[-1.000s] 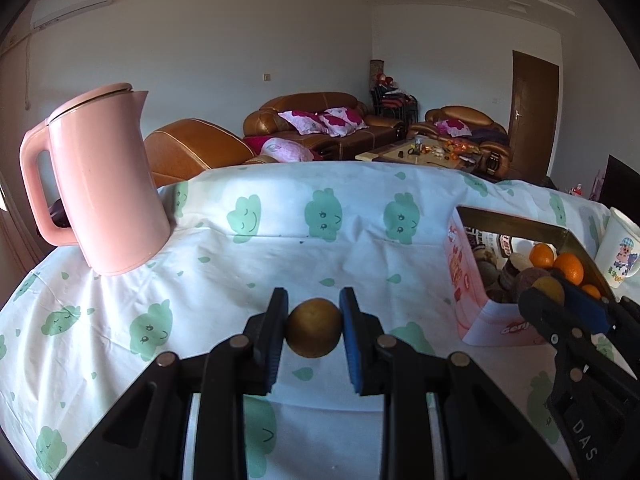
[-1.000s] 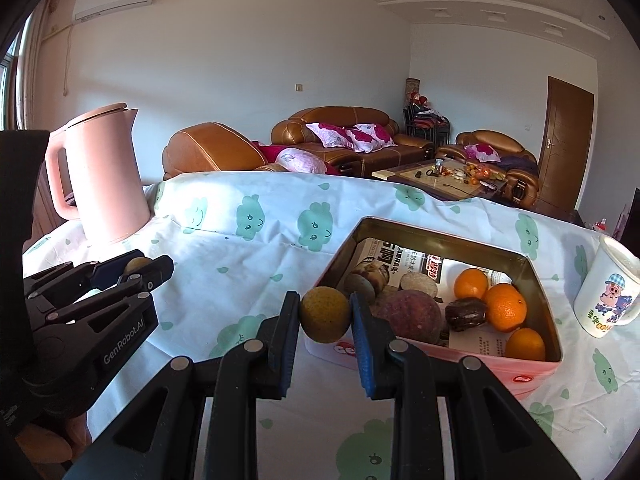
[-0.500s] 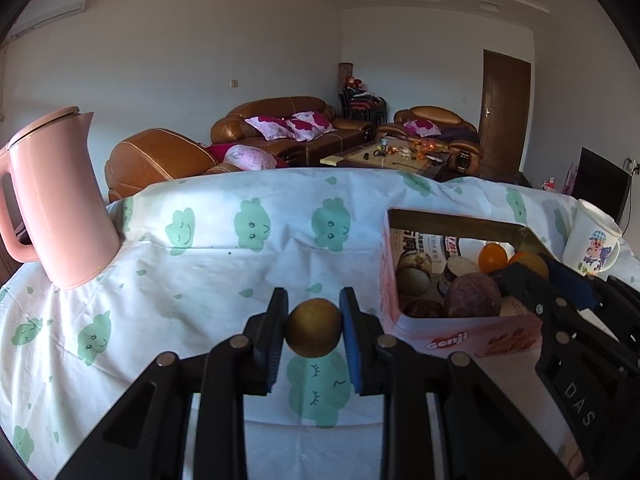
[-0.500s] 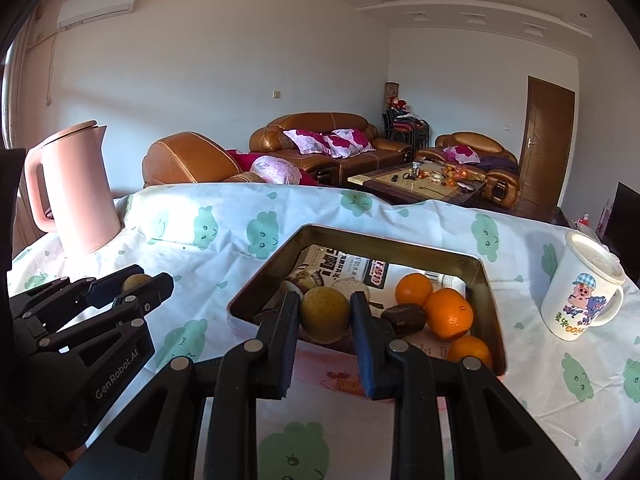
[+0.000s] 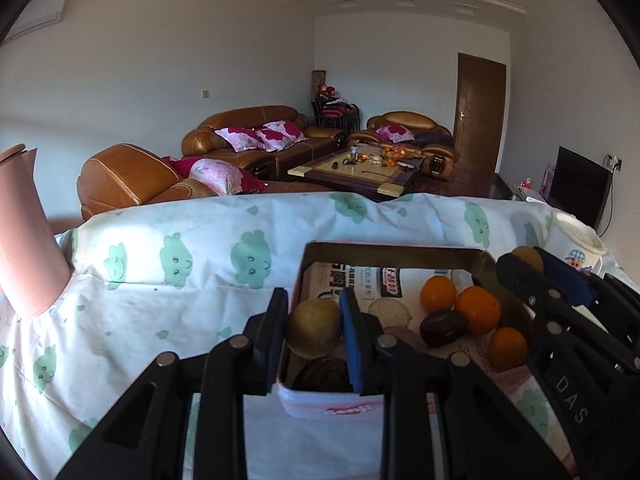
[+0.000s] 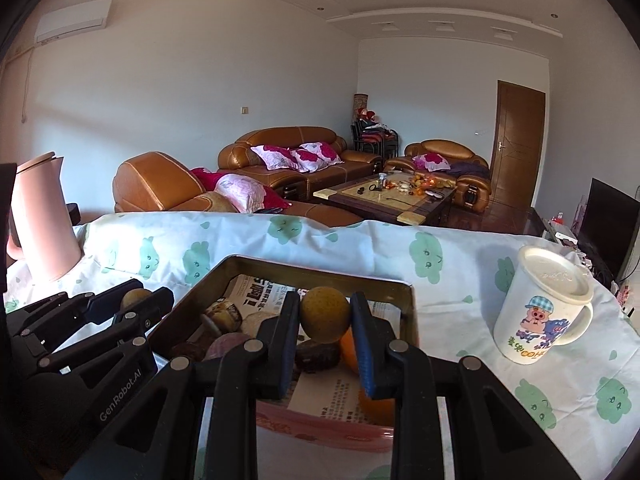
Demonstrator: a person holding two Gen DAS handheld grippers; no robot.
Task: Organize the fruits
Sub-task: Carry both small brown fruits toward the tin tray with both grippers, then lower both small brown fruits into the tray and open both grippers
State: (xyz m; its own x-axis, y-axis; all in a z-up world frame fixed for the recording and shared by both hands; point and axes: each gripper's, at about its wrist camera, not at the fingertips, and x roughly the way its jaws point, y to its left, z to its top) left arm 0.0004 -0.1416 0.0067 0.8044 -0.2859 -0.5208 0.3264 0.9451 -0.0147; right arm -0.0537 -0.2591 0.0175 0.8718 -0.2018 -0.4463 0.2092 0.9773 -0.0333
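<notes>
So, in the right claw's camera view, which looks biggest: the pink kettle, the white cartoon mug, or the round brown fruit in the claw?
1. Pink plastic kettle, partly cut off at the picture's edge.
2. White cartoon-pig mug, only slightly smaller.
3. Round yellow-brown fruit, smallest, though being nearest the camera enlarges it.

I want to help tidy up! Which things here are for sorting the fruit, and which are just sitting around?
For the job:
left hand-held gripper with its brown fruit
right hand-held gripper with its brown fruit
fruit box
oranges

Just sitting around:
pink kettle
cartoon mug
tablecloth
</notes>
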